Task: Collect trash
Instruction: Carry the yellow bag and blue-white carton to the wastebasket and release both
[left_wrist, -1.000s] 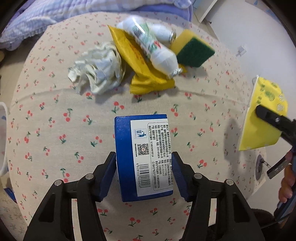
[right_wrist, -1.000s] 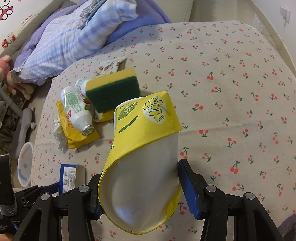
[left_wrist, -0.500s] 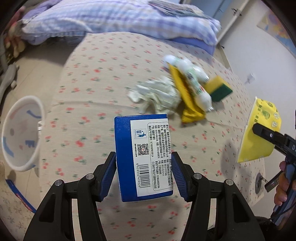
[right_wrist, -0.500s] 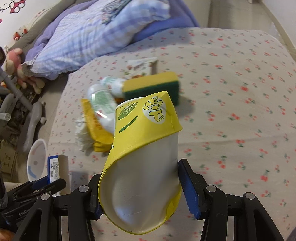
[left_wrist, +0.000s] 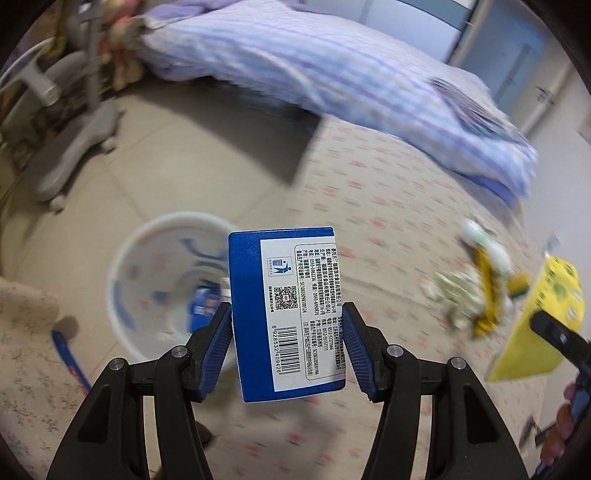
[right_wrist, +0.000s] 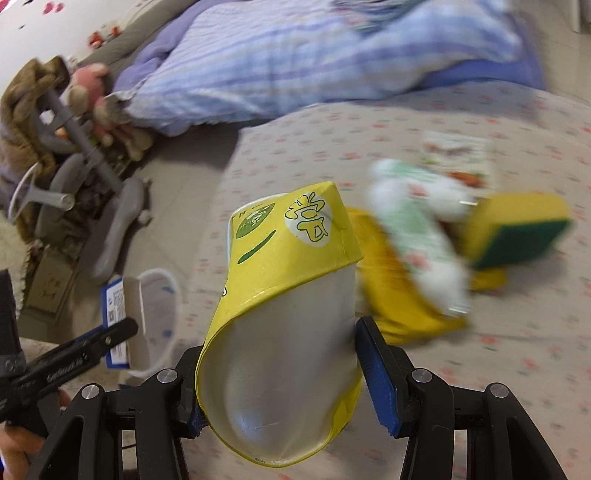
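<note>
My left gripper (left_wrist: 286, 350) is shut on a blue box with a white label (left_wrist: 286, 310), held in the air above the bed's edge, next to a white trash bin (left_wrist: 162, 288) on the floor. My right gripper (right_wrist: 277, 365) is shut on a squashed yellow paper cup (right_wrist: 280, 295); the cup also shows in the left wrist view (left_wrist: 543, 314). The left gripper with its box (right_wrist: 118, 317) shows at the right wrist view's left edge, in front of the bin (right_wrist: 162, 317). A pile stays on the bed: a white bottle (right_wrist: 417, 229), yellow wrapper (right_wrist: 402, 310), sponge (right_wrist: 517, 232) and crumpled paper (left_wrist: 458, 295).
A striped blue quilt (left_wrist: 332, 81) lies at the bed's head. A grey wheeled chair base (left_wrist: 70, 147) and soft toys (right_wrist: 96, 99) stand on the tiled floor left of the bed. The bin holds some blue trash (left_wrist: 201, 306).
Both grippers have swung left with their loads, off the pile and toward the bin. The bin now fills the left wrist view just behind the blue box.
</note>
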